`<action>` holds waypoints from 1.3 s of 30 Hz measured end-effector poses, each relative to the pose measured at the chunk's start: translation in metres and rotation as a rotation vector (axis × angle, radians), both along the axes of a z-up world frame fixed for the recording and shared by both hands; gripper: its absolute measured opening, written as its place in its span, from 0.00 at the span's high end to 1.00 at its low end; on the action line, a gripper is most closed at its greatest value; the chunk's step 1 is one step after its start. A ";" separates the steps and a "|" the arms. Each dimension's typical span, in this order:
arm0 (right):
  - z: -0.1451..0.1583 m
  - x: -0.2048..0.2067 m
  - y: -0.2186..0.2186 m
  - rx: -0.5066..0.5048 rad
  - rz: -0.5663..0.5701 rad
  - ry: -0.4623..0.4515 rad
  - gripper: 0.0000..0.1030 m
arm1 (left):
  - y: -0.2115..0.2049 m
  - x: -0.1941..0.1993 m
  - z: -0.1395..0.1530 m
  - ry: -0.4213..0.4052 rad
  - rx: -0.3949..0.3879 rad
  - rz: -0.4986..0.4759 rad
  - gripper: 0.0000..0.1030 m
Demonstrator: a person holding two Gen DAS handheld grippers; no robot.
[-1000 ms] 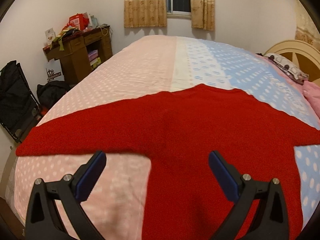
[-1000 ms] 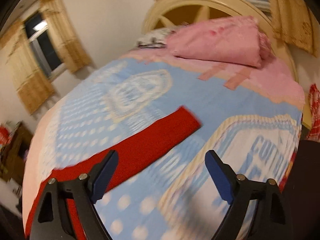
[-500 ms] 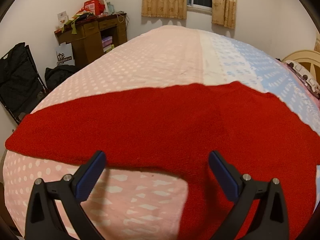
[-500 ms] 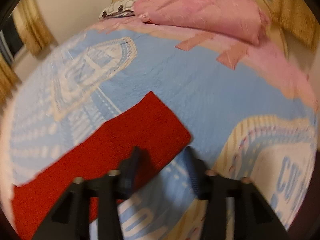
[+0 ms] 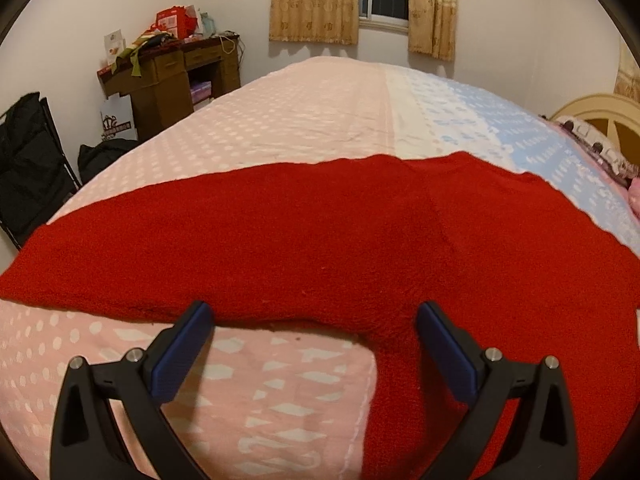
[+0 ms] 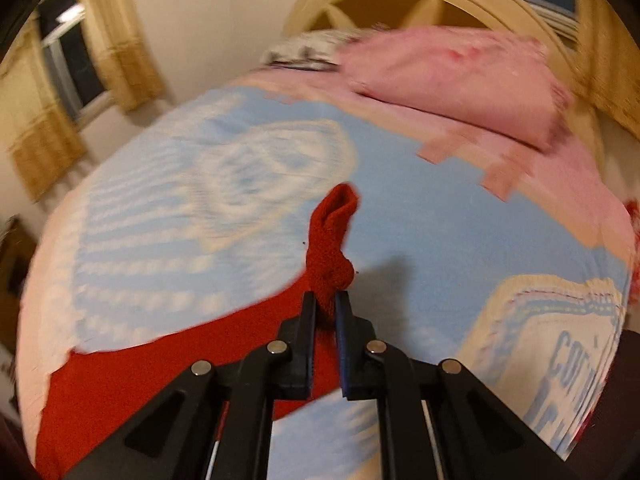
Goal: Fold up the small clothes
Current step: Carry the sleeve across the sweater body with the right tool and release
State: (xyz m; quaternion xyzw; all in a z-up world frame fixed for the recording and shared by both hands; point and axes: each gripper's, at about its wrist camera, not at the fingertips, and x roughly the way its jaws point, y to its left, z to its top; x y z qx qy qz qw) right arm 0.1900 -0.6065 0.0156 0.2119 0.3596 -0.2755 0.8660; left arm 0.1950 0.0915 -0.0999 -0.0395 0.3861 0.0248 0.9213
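In the space of a second the right gripper [image 6: 325, 304] has dropped onto the cuff of the red sweater's [image 5: 320, 240] right sleeve [image 6: 330, 240], gone from wide open to clamped on it, and raised the bunched end clear of the bed [image 6: 420, 216], while the left gripper [image 5: 314, 344] has edged forward to the hem of the other sleeve. The garment lies spread flat across the pink-and-blue bedspread, arms outstretched; the left gripper's jaws stand wide, holding nothing, just above the fabric's near edge. The step in hand looks like folding the right sleeve inward over the body (the first fold, by the look of it). To do it well, carry the cuff low and straight across so the sleeve lays flat without dragging the torso, and let the left side pin or take its own sleeve.
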 end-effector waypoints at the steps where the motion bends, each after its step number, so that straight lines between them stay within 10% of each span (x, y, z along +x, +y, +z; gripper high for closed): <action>1: 0.010 0.009 0.027 -0.005 0.062 -0.017 0.92 | 0.002 0.000 0.000 -0.005 -0.013 0.000 0.00; 9: 0.027 0.089 0.252 0.050 0.545 -0.095 0.92 | 0.016 -0.004 -0.001 -0.042 -0.134 0.005 0.00; 17: -0.077 0.154 0.449 0.188 0.870 0.008 0.92 | 0.018 -0.006 -0.002 -0.068 -0.178 0.002 0.00; 24: -0.142 0.155 0.497 0.179 0.981 0.085 0.90 | 0.022 -0.009 -0.003 -0.073 -0.190 0.001 0.00; 30: -0.142 0.163 0.481 0.472 1.054 0.020 0.29 | 0.021 -0.010 -0.003 -0.069 -0.178 0.001 0.00; 34: -0.122 0.144 0.475 0.454 1.038 -0.097 0.29 | 0.021 -0.011 -0.003 -0.063 -0.170 0.001 0.00; 37: -0.117 0.141 0.478 0.334 0.972 -0.092 0.71 | 0.019 -0.010 -0.004 -0.055 -0.154 0.004 0.00; 39: -0.130 0.147 0.487 0.262 0.926 -0.029 0.82 | 0.019 -0.009 -0.004 -0.050 -0.148 0.004 0.00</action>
